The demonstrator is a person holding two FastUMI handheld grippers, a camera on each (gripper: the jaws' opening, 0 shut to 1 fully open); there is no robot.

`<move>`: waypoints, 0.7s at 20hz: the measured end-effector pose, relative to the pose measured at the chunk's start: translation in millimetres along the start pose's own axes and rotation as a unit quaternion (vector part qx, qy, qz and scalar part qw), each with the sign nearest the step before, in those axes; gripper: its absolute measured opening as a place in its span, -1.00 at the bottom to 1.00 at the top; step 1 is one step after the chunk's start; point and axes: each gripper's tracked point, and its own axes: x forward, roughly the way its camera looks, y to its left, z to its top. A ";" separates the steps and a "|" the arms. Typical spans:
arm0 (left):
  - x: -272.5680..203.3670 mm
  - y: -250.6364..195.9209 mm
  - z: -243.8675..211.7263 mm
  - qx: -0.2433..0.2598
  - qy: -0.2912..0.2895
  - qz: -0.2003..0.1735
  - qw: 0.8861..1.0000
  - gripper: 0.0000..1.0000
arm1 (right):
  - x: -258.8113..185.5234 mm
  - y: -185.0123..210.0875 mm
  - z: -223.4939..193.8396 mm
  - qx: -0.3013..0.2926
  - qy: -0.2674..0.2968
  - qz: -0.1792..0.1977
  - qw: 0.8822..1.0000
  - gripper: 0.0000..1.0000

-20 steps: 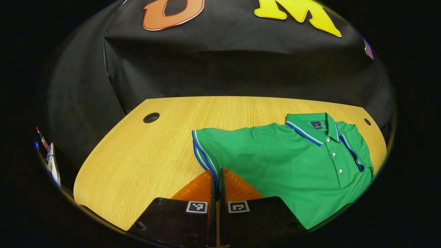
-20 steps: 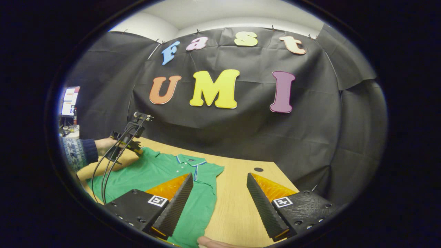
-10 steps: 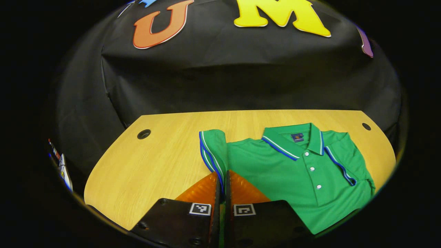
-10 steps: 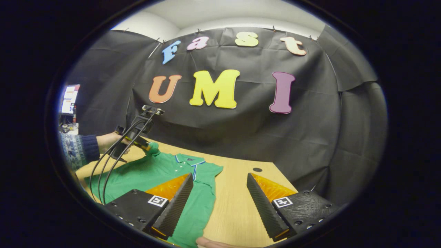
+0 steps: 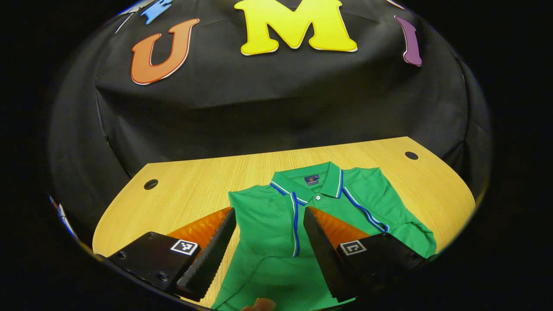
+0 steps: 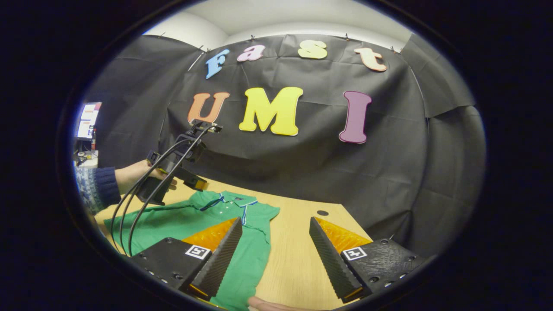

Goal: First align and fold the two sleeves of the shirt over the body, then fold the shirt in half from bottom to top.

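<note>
Green short-sleeved polo shirt with blue-and-white trim lies flat on the light wooden desk, both sleeves folded over its body (collar toward the wall). Left gripper hangs above it, jaws spread, holding nothing. Right gripper, jaws released, hovers beside the shirt's edge.

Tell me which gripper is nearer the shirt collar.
Left. The left gripper hangs open over the shirt, just short of the collar. The right gripper is open farther back, off the shirt's other sleeve.
</note>
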 end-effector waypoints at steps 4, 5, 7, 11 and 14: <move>-40.5 15.1 13.7 -0.009 -0.026 0.016 0.999 1.00 | -9.4 2.1 10.8 -0.001 -0.014 -0.003 1.000 0.90; -53.3 19.6 17.8 -0.008 -0.038 0.021 0.999 1.00 | -12.8 3.7 15.4 0.000 -0.019 -0.004 1.000 0.90; -82.3 30.7 21.9 -0.010 -0.062 0.033 0.998 1.00 | -23.5 7.5 23.0 0.003 -0.027 -0.003 1.000 0.89; -143.5 39.0 14.0 -0.046 -0.107 0.034 0.993 1.00 | -45.1 18.4 35.1 0.001 -0.041 -0.001 0.999 0.89; -183.1 49.6 -5.6 -0.054 -0.116 0.039 0.991 1.00 | -58.4 24.1 33.1 0.007 -0.044 -0.001 0.999 0.92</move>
